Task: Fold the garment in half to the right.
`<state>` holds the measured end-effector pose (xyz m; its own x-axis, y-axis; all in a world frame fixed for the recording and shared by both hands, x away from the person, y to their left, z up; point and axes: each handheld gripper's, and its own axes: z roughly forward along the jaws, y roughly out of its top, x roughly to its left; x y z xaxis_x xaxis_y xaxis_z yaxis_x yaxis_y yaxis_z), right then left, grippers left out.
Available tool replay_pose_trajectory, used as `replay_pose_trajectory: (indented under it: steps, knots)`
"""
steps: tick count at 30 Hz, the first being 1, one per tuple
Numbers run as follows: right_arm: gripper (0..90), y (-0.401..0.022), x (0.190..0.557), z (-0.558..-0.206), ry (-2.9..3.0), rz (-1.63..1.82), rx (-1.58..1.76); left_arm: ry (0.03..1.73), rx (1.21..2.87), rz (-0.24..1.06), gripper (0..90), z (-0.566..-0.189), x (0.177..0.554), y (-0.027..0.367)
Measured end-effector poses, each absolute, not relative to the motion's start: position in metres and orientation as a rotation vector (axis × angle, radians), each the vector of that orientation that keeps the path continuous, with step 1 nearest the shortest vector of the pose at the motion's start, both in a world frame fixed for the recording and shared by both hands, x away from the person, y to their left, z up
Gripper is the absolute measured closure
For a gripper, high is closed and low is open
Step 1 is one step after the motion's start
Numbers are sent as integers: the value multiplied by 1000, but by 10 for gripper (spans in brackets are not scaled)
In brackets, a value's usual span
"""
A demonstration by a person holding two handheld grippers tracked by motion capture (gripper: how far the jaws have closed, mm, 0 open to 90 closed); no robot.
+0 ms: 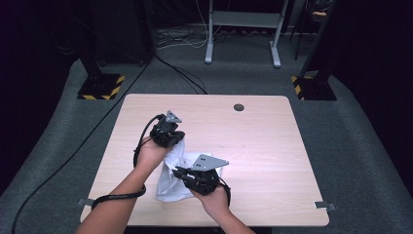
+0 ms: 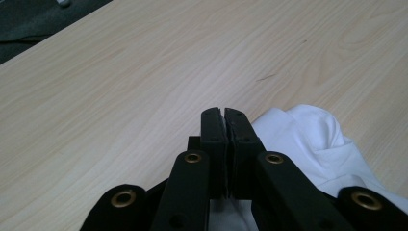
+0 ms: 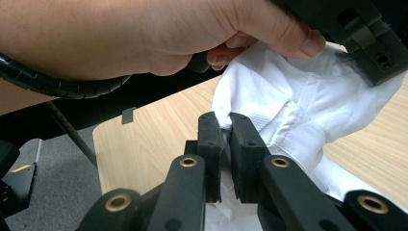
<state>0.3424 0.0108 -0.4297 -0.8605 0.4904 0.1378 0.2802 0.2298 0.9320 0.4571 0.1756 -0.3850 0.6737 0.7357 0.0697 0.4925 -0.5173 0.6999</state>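
Observation:
A white cloth (image 1: 170,187) lies crumpled near the front of the wooden table (image 1: 253,136), lifted between both hands. My left gripper (image 1: 178,144) is shut on the cloth's upper far edge. In the left gripper view the jaws (image 2: 224,115) pinch a thin white layer, and the cloth (image 2: 312,139) bunches to their right. My right gripper (image 1: 176,170) points left and is shut on a fold lower down. In the right gripper view its jaws (image 3: 226,122) clamp the cloth (image 3: 288,101), with the person's left hand (image 3: 192,33) and the left gripper's body just above.
A small round hole (image 1: 238,107) sits near the table's far edge. On the grey floor beyond stand two posts with yellow-black bases (image 1: 101,87) (image 1: 311,87) and a white desk frame (image 1: 243,29). Cables cross the floor (image 1: 180,73).

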Motion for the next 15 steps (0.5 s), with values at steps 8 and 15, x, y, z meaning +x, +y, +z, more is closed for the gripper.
replay_pose_trajectory:
  steps: [8, 15]
  knots:
    - [843, 5, 342, -435, 2311, 1679, 760, 931, 2220, 463, 871, -394, 458, 166]
    - [842, 0, 340, -439, 2311, 1651, 772, 912, 2229, 452, 872, -399, 459, 159]
